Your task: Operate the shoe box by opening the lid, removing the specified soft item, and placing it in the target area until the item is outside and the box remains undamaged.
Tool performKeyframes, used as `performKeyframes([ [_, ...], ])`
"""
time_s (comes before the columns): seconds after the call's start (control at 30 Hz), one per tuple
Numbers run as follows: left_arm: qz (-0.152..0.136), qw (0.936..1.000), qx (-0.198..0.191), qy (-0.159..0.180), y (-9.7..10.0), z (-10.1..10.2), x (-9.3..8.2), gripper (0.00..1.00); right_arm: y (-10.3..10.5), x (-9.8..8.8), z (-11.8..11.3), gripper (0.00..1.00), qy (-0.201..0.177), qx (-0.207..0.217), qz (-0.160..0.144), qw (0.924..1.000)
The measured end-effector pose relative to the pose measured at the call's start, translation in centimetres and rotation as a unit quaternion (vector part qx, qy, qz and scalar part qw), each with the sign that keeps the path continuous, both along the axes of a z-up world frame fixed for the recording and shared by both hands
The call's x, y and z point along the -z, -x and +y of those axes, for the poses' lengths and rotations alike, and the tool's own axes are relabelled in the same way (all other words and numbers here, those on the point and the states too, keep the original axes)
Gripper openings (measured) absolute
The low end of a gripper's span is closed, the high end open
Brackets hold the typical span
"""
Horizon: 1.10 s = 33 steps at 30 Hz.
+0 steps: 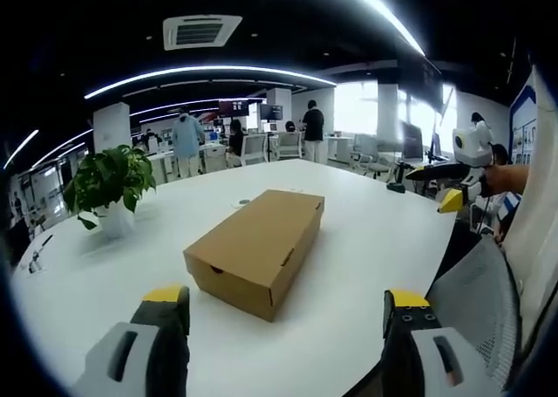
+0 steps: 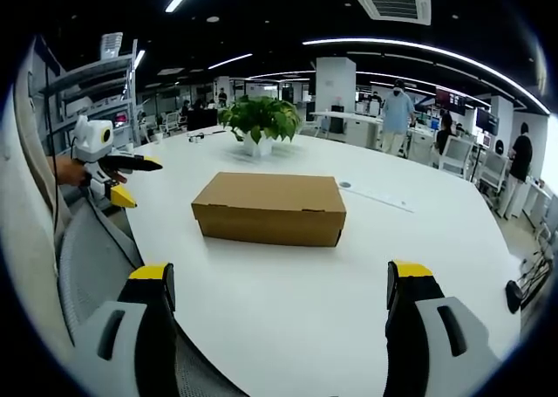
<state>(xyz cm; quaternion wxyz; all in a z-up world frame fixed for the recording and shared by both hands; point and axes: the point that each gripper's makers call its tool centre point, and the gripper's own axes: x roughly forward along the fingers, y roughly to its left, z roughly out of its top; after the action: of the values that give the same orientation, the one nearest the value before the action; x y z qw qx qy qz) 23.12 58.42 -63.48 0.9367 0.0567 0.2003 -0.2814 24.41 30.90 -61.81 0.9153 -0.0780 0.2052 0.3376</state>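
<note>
While lid shut, shoe box (image 2: 269, 208) lies broadside across right gripper view; both fingers wide open, empty.

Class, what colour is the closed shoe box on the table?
The shoe box is plain brown cardboard, clearest in the right gripper view.

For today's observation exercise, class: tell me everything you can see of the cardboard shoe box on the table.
The shoe box is a long, low box of plain brown cardboard, unprinted as far as can be seen. Its lid is shut and sits flush, the lid's edge lapping down over the sides, with small slits near the corners. It looks undamaged. It lies flat on the white table, alone near the middle, a potted plant standing apart behind it. Neither gripper touches it; both sets of jaws are spread wide, short of it.
</note>
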Motion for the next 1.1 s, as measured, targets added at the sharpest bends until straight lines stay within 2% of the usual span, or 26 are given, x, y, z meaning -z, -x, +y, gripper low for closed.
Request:
performKeyframes([
  [0.63,0.006,0.9999,-0.010,-0.009,-0.2,-0.9,0.0,0.90,-0.6,0.3,-0.2,0.96,0.004,-0.008,0.006,0.9999],
  [1.1,0.014,0.9995,-0.019,-0.022,-1.7,-0.7,0.4,0.85,-1.8,0.4,-0.3,0.96,-0.004,-0.027,0.011,0.9996],
])
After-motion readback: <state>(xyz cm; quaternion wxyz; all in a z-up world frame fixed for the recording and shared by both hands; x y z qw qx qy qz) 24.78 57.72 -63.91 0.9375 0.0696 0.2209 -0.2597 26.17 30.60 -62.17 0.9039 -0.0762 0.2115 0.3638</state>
